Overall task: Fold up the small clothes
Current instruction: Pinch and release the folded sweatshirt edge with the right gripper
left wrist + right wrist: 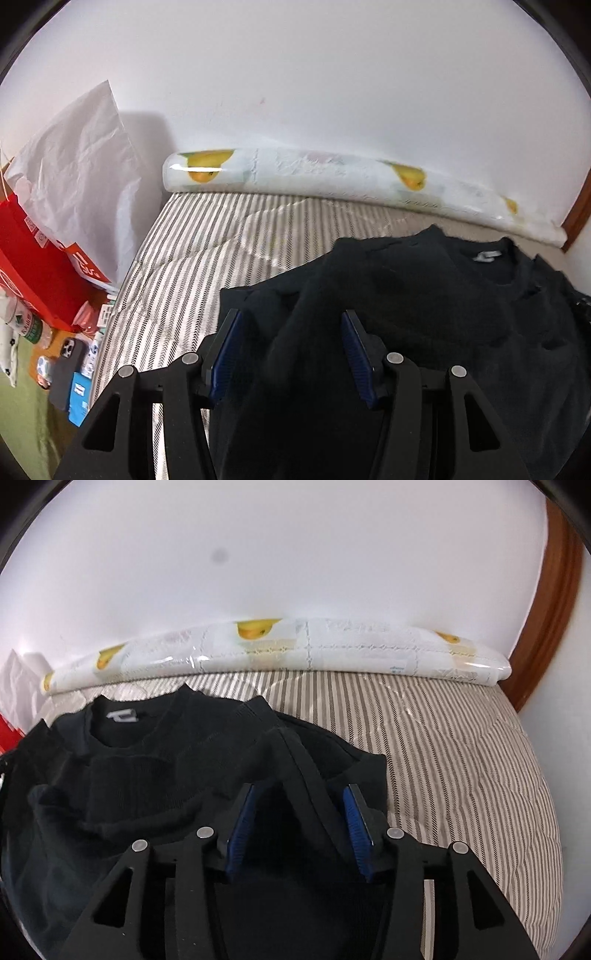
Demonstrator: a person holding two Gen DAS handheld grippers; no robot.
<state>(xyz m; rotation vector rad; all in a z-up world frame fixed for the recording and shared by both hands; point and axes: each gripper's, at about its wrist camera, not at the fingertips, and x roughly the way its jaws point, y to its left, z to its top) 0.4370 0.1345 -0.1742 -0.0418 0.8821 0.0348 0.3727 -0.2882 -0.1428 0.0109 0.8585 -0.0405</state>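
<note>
A black knit sweater [424,295] lies rumpled on the striped bed cover [192,266], its neck and white label toward the wall. In the left wrist view my left gripper [291,314] hangs over the sweater's left part. Its blue pads [225,354] stand apart, and a raised fold of black cloth runs between them without being pinched. In the right wrist view the sweater [147,775] fills the left half. My right gripper [301,788] is over its right edge with the jaws apart; a black sleeve strip lies loose between the pads [356,827].
A long plastic-wrapped roll with yellow fruit print [332,177] [295,646] lies along the white wall. Left of the bed are a red bag [33,266] with white paper, a phone [66,373] and small clutter. A brown wooden frame [554,609] curves at the right.
</note>
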